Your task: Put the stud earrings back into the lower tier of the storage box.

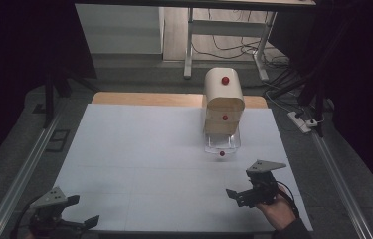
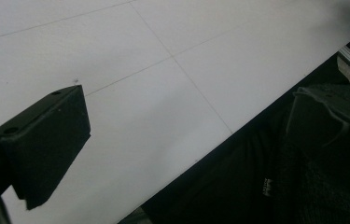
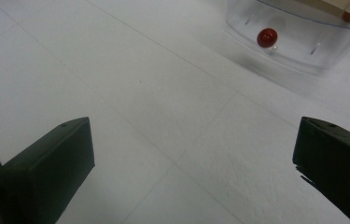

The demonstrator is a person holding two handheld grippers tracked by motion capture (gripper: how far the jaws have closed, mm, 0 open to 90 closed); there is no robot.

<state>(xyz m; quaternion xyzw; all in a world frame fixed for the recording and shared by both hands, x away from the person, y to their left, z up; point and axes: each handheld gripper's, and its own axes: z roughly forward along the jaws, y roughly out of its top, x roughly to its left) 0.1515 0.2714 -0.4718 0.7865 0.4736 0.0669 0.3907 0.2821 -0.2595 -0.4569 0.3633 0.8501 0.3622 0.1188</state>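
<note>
Two claws idle near table's (image 1: 139,149) edge, right claw (image 1: 253,191) spread wide, left claw (image 1: 69,216) apparently parted; probably next: reaching ahead of right claw to clear drawer (image 3: 298,42) with red knob (image 3: 267,37).

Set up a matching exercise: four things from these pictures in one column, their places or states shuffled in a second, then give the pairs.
Things
1. left gripper
2. right gripper
3. clear drawer
4. white cabinet

Places or states
A. pulled out, red knob in front
B. near right of the table, jaws apart
C. far side of the table, rounded top
D. near left corner of the table

Pairs: 1-D, 2-B, 3-A, 4-C
</note>
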